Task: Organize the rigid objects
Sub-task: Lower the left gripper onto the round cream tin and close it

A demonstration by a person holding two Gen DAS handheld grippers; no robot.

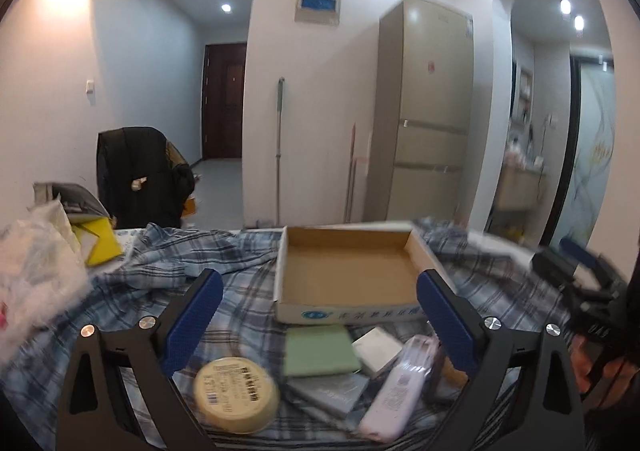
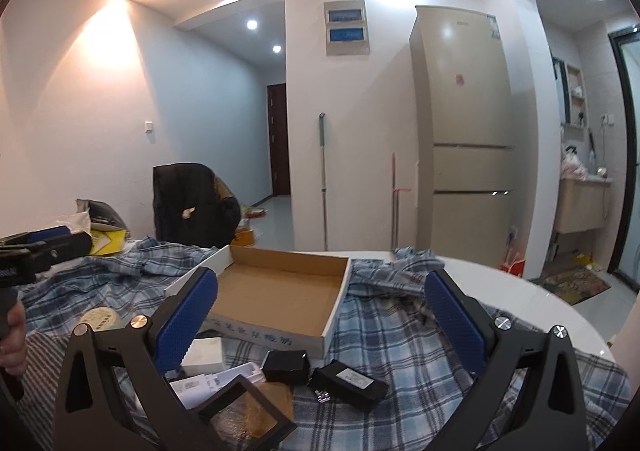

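Observation:
An empty shallow cardboard box (image 1: 348, 275) (image 2: 280, 291) sits on a blue plaid cloth. In the left wrist view, my left gripper (image 1: 320, 315) is open above a round cream tin (image 1: 236, 395), a green flat box (image 1: 320, 349), a white block (image 1: 376, 351), a grey case (image 1: 328, 391) and a lilac remote-like case (image 1: 400, 383). In the right wrist view, my right gripper (image 2: 320, 315) is open above a small black box (image 2: 286, 365), a black charger-like block (image 2: 352, 381), a black frame box (image 2: 252, 411) and white items (image 2: 204, 355). Both grippers are empty.
The plaid cloth (image 2: 400, 335) covers a white round table (image 2: 520, 291). A plastic bag (image 1: 36, 263) and a yellow packet (image 1: 100, 243) lie at the left. A chair with a black jacket (image 2: 192, 207), a mop (image 2: 322, 179) and a fridge (image 2: 464, 131) stand behind.

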